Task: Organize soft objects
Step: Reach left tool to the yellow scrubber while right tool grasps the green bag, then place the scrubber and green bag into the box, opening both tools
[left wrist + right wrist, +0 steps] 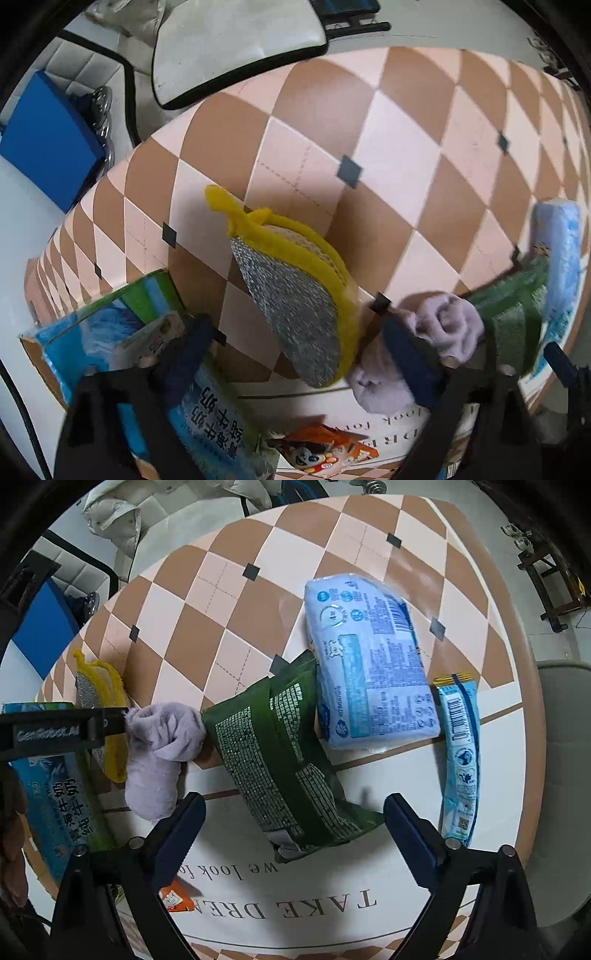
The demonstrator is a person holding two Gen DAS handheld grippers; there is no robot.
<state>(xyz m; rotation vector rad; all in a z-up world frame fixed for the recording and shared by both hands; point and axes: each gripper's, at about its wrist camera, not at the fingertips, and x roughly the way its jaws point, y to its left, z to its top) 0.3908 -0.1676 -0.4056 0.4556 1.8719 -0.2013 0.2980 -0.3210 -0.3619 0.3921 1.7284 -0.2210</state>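
Observation:
A lilac sock (439, 325) (162, 753) lies bunched on the checked table, touching the right finger of my left gripper (306, 354). That gripper is open, with a yellow-edged silver scrubbing sponge (295, 295) (99, 701) between its fingers' lines. In the right wrist view the left gripper's finger (74, 731) reaches in from the left and touches the sock. My right gripper (295, 830) is open and empty, hovering over a green packet (284, 760). A pale blue tissue pack (369, 664) lies beyond the green packet.
A blue milk carton (110, 332) (55, 786) lies at the left. A slim blue sachet (458, 760) lies at the right. An orange snack packet (325, 450) (173, 901) sits near the front edge. A white chair (236, 44) stands behind the table.

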